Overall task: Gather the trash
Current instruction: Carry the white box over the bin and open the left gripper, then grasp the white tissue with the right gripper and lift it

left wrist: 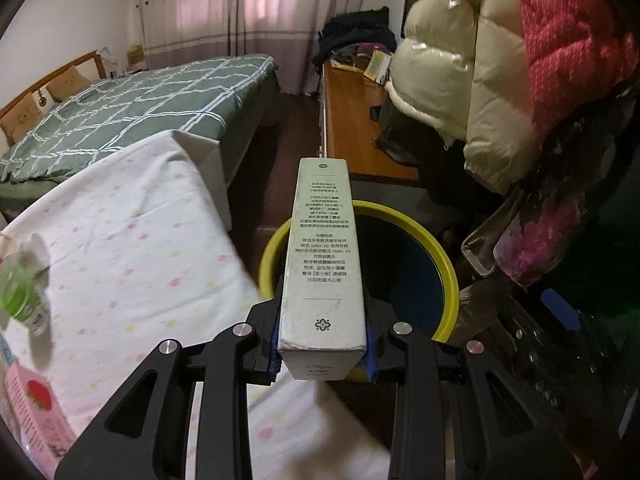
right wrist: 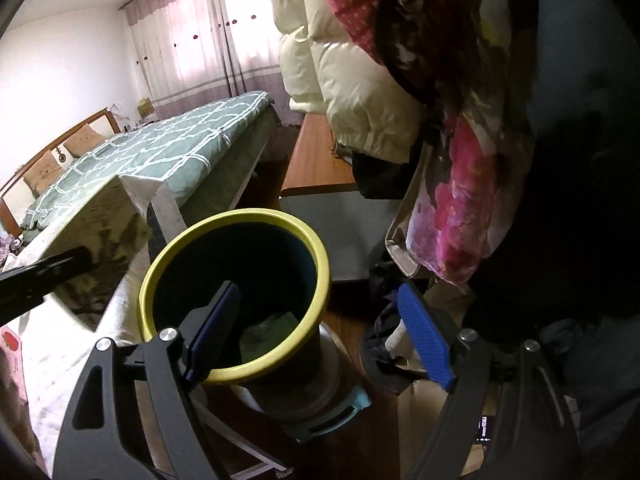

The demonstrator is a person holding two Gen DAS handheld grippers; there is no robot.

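Left wrist view: the left claw (left wrist: 322, 344) is gripping a tall box (left wrist: 323, 256) above the yellow-rimmed bin (left wrist: 446, 264); the right claw (right wrist: 320, 332) is gaping wide, holding nothing.

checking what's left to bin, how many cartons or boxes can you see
2: a pale box held in the left gripper over the bin, a pink carton on the sheet. Others may be hidden.

You see a green checked bed (left wrist: 132, 100) before pink curtains (left wrist: 224, 8), a cream puffer jacket (left wrist: 472, 80) hanging right, and a wooden surface (left wrist: 352, 120) beneath it.
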